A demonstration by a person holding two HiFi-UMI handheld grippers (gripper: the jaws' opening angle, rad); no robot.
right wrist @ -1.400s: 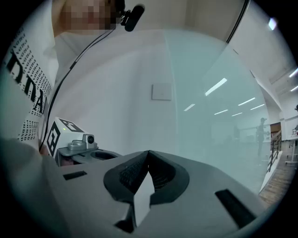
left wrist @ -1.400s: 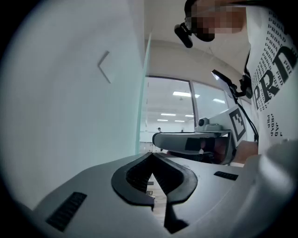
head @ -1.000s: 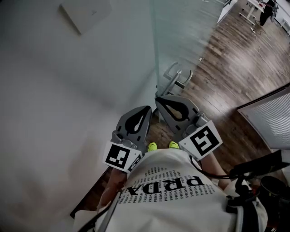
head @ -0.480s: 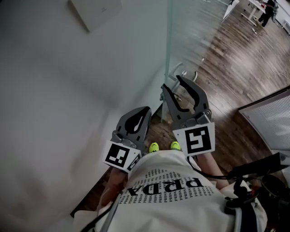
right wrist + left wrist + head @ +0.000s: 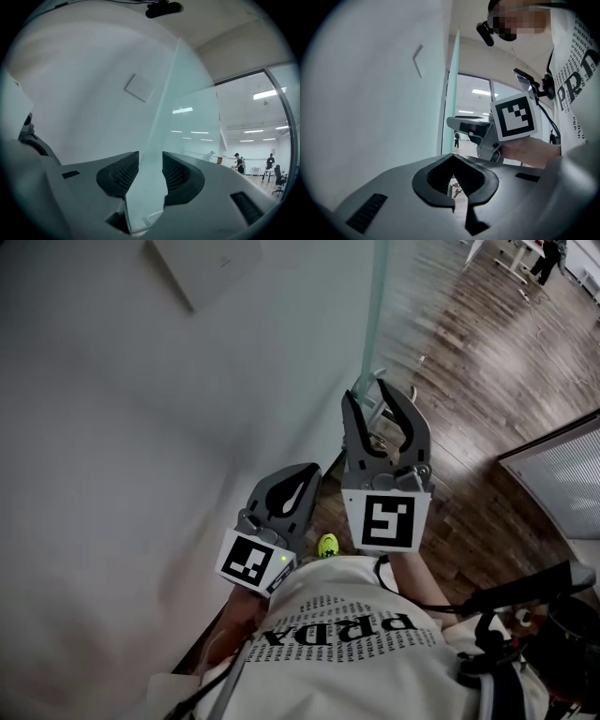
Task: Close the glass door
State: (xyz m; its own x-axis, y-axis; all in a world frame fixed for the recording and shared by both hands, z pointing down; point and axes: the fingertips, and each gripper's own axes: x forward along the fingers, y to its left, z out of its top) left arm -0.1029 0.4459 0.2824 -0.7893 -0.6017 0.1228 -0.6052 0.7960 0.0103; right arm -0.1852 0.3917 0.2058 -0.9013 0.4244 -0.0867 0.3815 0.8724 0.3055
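Facing white wall (image 5: 141, 427) at left, square wall plate (image 5: 211, 268) at far end. Looking edge-on along glass door (image 5: 379, 306), just right of wall, wood floor (image 5: 487, 362) farther right. Straddling door's near edge with right gripper (image 5: 366, 392): jaws spread wide, just been opening, pane between pads, not pinched. Holding left gripper (image 5: 309, 470) nearer and left, beside wall, jaws pressed together, empty.

Glass door (image 5: 183, 117), glossy (perhaps wood) floor (image 5: 487, 362)
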